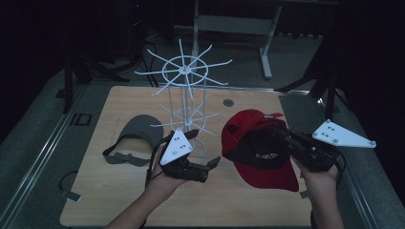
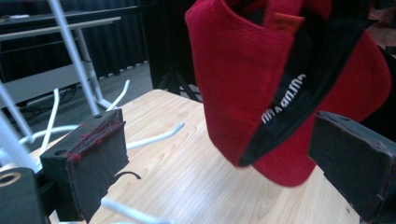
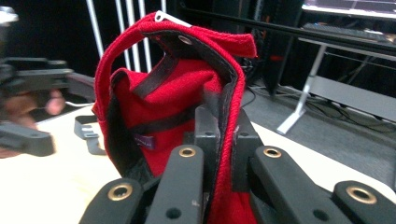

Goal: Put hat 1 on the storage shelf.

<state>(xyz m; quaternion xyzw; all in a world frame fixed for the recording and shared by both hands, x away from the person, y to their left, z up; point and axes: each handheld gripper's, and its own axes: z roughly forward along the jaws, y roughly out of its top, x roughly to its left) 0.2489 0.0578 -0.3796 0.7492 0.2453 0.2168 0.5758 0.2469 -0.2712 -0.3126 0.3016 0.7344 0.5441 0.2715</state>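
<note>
A red cap (image 1: 258,148) with a black inner band hangs just above the right half of the wooden table (image 1: 143,205). My right gripper (image 1: 282,136) is shut on its side fabric, and the right gripper view shows the cloth pinched between the jaws (image 3: 224,140). My left gripper (image 1: 205,149) sits open by the foot of the white wire rack (image 1: 186,95), its jaws pointing right toward the cap. In the left gripper view the red cap (image 2: 261,84) hangs ahead of the wide-open left gripper (image 2: 219,172), untouched by either jaw.
A grey cap (image 1: 138,131) lies on the table left of the rack, its strap toward me. The rack's wire arms (image 2: 154,137) spread out low near the left gripper. A white desk frame (image 1: 229,24) stands beyond the table on the dark floor.
</note>
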